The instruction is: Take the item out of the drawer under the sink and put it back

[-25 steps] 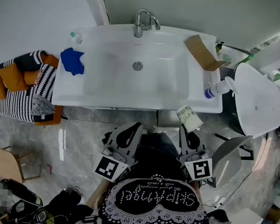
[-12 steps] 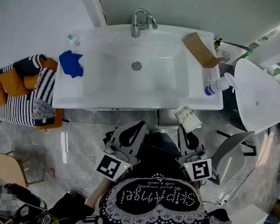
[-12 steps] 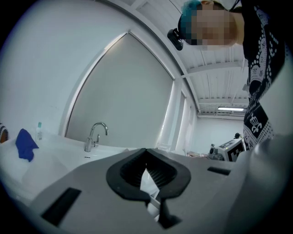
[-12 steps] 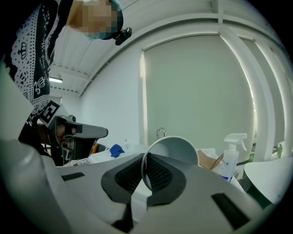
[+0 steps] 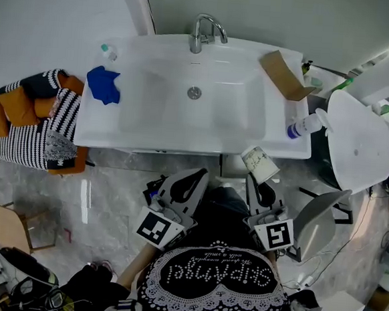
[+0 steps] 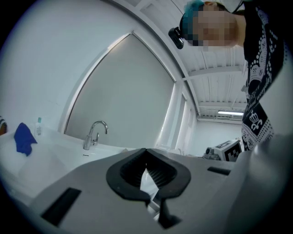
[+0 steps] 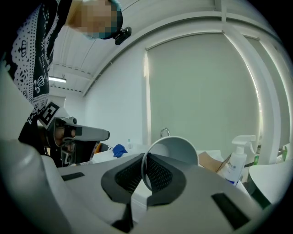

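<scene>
Shows the cup (image 5: pixel 261 165) out of the drawer, pinched in the right gripper (image 5: pixel 253 181) just in front of the sink (image 5: pixel 149 141), toward its right end and clear of the floor. Clamps the jaws on one stretch of the rim, thin wall edge-on between the pads, probably to avoid crushing the soft body. Holds the cup tipped off upright with the gripper near level, a pose suited to sliding it back in low under the sink front. Carries nothing in the left gripper (image 5: pixel 198 177): jaws closed together, parked beside the right one, likely kept free for the drawer front. Cannot place the drawer with certainty below the sink edge. Judged stage: removal done, return not yet made. Main risk: rim slipping from so narrow a hold.
</scene>
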